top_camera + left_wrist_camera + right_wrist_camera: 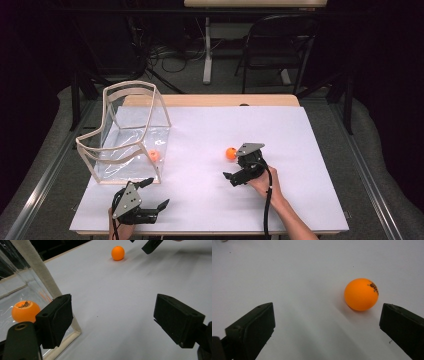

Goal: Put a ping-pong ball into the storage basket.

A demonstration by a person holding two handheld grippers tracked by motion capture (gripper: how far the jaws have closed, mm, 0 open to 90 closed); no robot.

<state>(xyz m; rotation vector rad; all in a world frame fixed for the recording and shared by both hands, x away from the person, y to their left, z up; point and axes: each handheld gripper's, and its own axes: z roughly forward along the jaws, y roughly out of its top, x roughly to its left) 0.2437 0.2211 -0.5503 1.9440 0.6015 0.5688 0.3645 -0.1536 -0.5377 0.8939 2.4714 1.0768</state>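
Observation:
A clear-walled container with beige trim (131, 131) stands at the table's left, and one orange ball (153, 155) lies inside it. A second orange ball (230, 153) rests on the white table surface (200, 125) near the middle. My right gripper (233, 168) is open just beside and in front of that ball. In the right gripper view the ball (361, 294) lies close ahead, toward the right jaw, with the right gripper (327, 322) not touching it. My left gripper (156, 193) is open and empty by the container's near corner. From the left gripper view, the left gripper (112, 317) has the boxed ball (25, 311) behind the trim (37, 270), and the loose ball (118, 253) lies far ahead.
The table's near edge runs just under both hands. A black folding chair (277, 45) and a white desk leg (207, 50) with floor cables stand beyond the far edge. White table lies open between the container and the right gripper.

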